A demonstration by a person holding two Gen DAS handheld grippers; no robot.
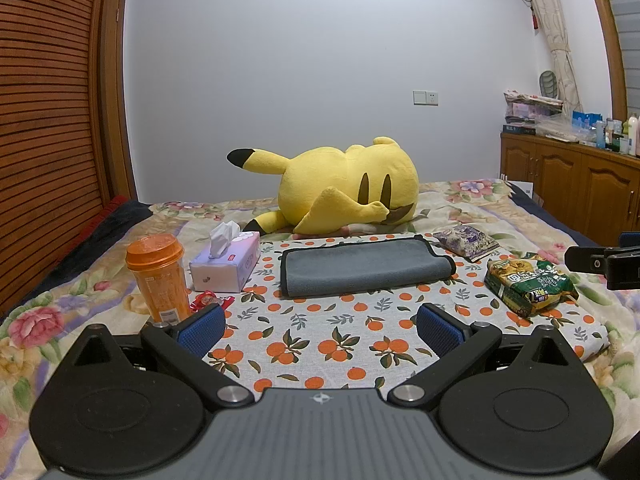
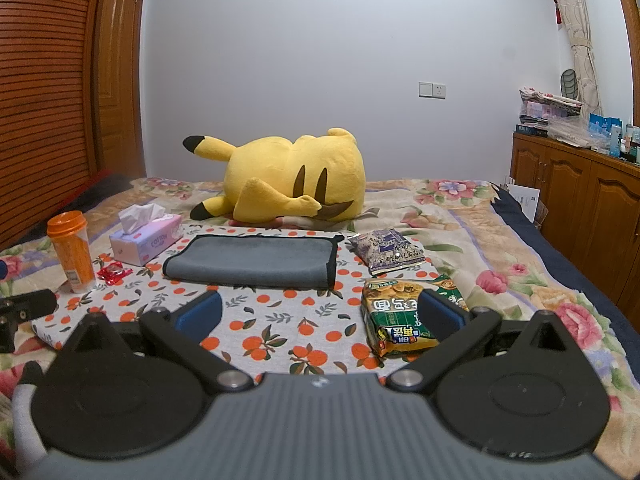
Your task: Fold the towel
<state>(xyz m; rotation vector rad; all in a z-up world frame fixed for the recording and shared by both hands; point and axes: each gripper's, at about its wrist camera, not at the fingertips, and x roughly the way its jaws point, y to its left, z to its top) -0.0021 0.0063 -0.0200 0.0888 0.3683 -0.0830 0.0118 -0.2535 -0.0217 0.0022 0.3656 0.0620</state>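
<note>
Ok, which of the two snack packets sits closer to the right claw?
The green noodle packet, right by the right claw. The purple packet lies farther back, beside the towel.

The bare orange-print cloth (image 1: 320,344) gives free passage toward the folded grey towel (image 1: 366,266) at 12 o'clock. At 10 o'clock stand the orange cup (image 1: 160,276), a red wrapper (image 1: 208,301) and the tissue box (image 1: 226,262). At 2 o'clock lie the green packet (image 1: 530,282) and purple packet (image 1: 466,242). Behind the towel, the yellow plush (image 1: 344,186) closes the far side.
</note>
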